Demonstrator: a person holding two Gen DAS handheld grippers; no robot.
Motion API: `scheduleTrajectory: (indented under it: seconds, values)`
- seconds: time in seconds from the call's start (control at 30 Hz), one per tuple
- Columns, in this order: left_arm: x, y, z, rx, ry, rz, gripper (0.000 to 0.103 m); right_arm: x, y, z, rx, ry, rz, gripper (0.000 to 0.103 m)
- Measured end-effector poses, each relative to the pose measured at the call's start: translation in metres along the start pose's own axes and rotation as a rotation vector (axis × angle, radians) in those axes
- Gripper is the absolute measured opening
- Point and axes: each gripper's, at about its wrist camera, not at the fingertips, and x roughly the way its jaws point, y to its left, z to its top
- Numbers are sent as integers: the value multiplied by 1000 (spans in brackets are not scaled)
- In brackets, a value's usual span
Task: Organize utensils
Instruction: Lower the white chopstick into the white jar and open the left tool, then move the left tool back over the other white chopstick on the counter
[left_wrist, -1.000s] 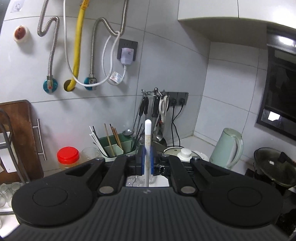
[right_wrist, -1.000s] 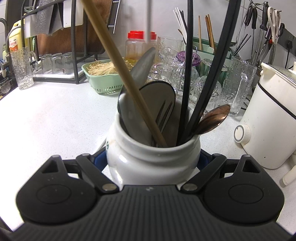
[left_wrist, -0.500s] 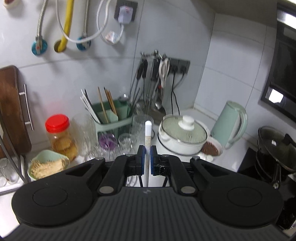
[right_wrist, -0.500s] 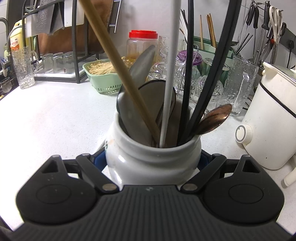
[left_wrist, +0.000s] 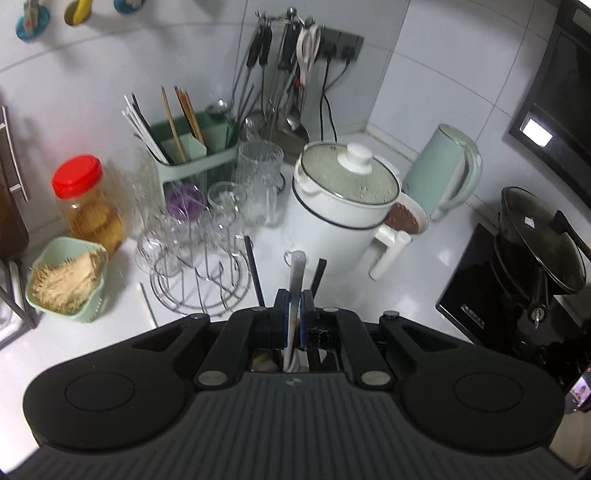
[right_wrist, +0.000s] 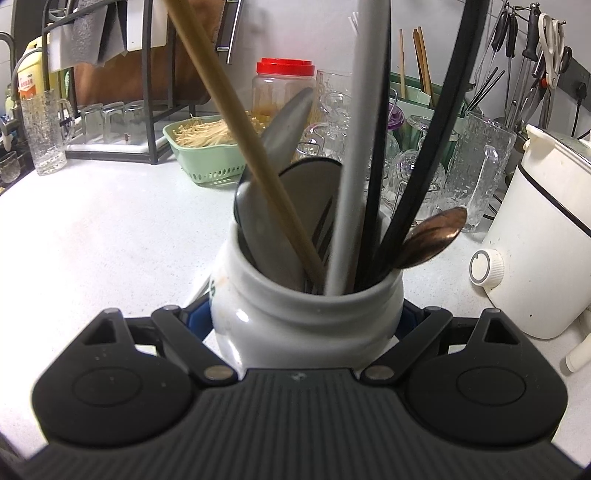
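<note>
The white ceramic jar (right_wrist: 306, 314) on the countertop (right_wrist: 110, 236) is the landmark here, and it looks well filled already: a wooden-handled utensil (right_wrist: 243, 140), a grey spatula blade (right_wrist: 284, 136), two black handles (right_wrist: 439, 140) and a copper spoon (right_wrist: 432, 240) all lean out of its mouth. The right gripper (right_wrist: 306, 321) is clamped around the jar's body, a blue pad on either side of it, steadying it on the counter.

The left gripper (left_wrist: 294, 314) is closed tight on a white-handled utensil (left_wrist: 296, 273), and in the right wrist view that white handle (right_wrist: 354, 177) stands inside the jar, between the wooden one and the black ones. So this piece seems to be nearly seated; what I judge is left is to let go of it. Whether its tip has reached the bottom I cannot tell, since the jar's rim hides it.

Behind the jar stand clustered glasses (right_wrist: 406, 166) and a green chopstick holder (left_wrist: 195, 151); to its right a white electric pot (right_wrist: 546, 240) sits close. The crowded handles leave the hand above little room to withdraw.
</note>
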Motion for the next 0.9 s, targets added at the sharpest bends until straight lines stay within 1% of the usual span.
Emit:
scheduleTrajectory:
  seconds: [0.17,0.27,0.37,0.53,0.57,0.63,0.77,0.8,0.83,0.9]
  values:
    - [11,6,0,-23,67,-10,7,0,0,0,-1,0,0,94]
    - [17,8,-3,-23,84,4,7,0,0,0,0,0,1,94]
    - [17,10,-4,-27,80,5,7,0,0,0,0,0,1,94]
    - [9,15,-4,-37,42,13,8,1,-2,0,3,0,1,93]
    - [7,16,-4,-44,35,14,10,1,-2,0,2,0,1,93]
    - [1,19,-3,-50,21,21,22,1,-2,0,2,0,1,94]
    - [-16,22,-3,-57,-27,41,23,1,-2,0,-1,1,2,94]
    - [-21,23,-3,-64,-41,49,27,1,-2,0,-2,1,2,94]
    - [-26,24,-2,-69,-55,55,32,1,-3,0,-2,2,3,94]
    - [-36,26,-2,-77,-89,69,38,1,-3,0,-1,1,2,94]
